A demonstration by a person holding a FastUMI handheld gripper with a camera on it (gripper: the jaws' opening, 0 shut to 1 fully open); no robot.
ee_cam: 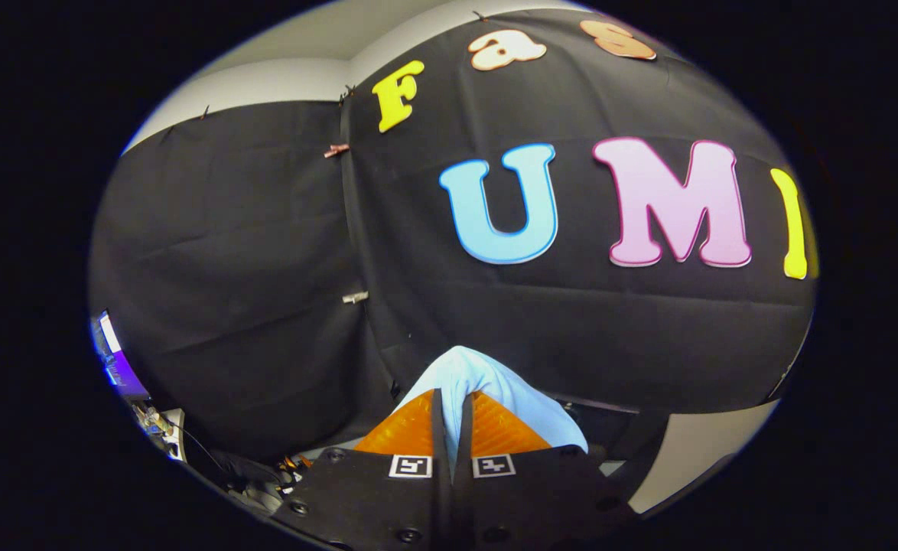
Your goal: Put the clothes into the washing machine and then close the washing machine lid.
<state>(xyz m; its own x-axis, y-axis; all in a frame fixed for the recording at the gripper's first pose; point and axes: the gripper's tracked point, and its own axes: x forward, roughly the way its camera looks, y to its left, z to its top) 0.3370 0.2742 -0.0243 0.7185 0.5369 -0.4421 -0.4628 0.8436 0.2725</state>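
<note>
In the gripper view, the tool [451, 405] is raised and faces the booth's black cloth wall [250, 268]. Its two fingers [407, 428] are pressed close together, pinching a light blue piece of clothing [495, 383] between them. The cloth bunches up above the fingertips and drapes down over the right finger's outer side. Only a thin strip of the fabric shows in the narrow gap between the fingers. Beyond the garment, low behind the right finger, sits a dark shape that may be part of the washing machine, though it is too hidden to tell. Far off to the left, a lit screen [108, 352] glows beside some cables [189, 444].
</note>
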